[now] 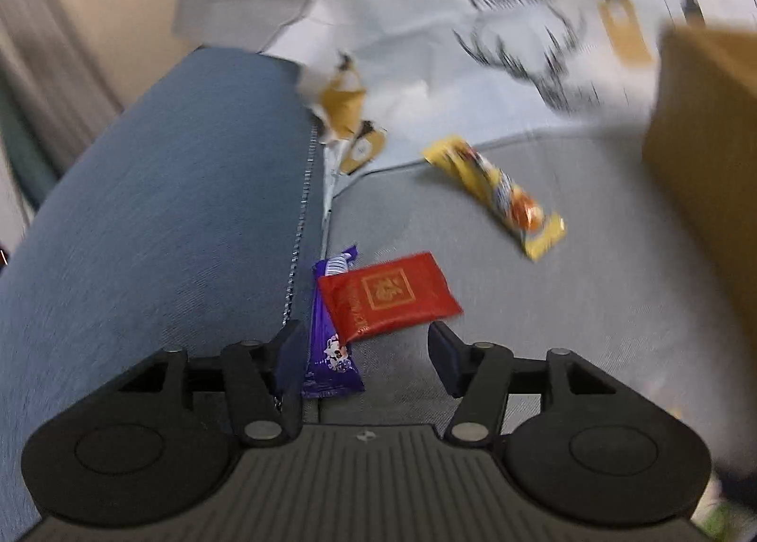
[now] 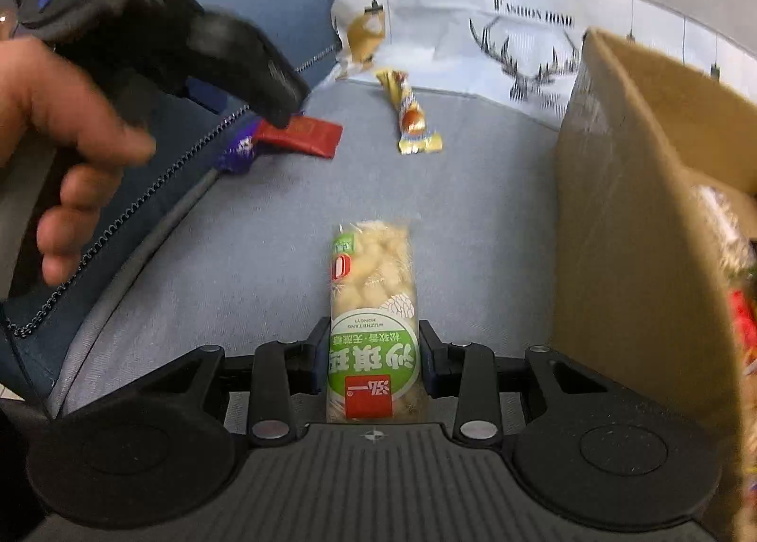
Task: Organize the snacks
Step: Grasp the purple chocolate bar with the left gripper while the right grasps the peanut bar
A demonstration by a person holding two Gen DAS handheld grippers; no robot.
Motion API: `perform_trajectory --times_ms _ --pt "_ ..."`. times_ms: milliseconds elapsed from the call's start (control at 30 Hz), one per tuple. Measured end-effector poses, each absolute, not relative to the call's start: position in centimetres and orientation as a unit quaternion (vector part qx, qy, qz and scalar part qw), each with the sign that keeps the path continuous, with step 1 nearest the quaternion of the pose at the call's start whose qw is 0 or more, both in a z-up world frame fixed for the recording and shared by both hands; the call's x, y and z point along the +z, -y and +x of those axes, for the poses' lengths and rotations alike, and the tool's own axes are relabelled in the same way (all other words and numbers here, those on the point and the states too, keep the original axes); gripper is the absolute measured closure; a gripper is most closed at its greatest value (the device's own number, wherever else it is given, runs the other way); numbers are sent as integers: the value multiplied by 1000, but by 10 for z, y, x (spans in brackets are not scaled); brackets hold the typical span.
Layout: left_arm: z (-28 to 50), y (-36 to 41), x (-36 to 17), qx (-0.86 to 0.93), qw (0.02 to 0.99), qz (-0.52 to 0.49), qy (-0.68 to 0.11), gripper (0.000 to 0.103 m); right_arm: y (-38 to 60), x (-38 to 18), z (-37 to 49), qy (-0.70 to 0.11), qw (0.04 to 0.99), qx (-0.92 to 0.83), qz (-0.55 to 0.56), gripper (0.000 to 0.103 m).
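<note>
Sofa cushion beside cardboard box.

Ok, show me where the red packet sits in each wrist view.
Left wrist: red packet low centre, just ahead of the open hand-held gripper, overlapping the purple wrapper.
Right wrist: red packet upper left, on the grey cushion.
Shared landmark: yellow snack bar.
</note>
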State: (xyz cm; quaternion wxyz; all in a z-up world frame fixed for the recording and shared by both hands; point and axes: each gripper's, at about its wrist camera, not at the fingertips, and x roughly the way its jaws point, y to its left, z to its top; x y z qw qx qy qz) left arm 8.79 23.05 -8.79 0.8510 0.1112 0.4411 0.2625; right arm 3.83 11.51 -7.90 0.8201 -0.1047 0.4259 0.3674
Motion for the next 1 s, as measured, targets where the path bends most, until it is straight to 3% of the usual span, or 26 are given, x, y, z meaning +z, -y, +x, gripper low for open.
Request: perform_trajectory --times_ms 167,333,500,533,567,600,833,1000 --pt "102 -228 -117 264 821 178 -473 40 -120 -86 49 -450 813 362 -76 54" --pt "118 -229 -139 284 795 256 -470 40 -126 -90 51 -452 809 366 -81 51" --pt "132 -239 -144 301 793 260 -461 42 -127 -91 55 -456 805 372 -73 49" --pt "135 -242 -143 305 795 252 -461 49 -127 -92 56 -457 805 373 -72 49" --pt "138 -245 -144 309 792 245 -467 70 -127 -92 56 -458 804 374 -70 49" --pt "139 -248 -146 316 782 241 -480 82 -126 -92 57 -458 803 374 -68 49" --pt "130 -252 -134 308 803 190 -473 88 -125 -94 58 -455 803 378 -72 49" --pt "106 -254 -104 229 858 22 -460 89 -125 -94 56 -451 804 380 -76 49"
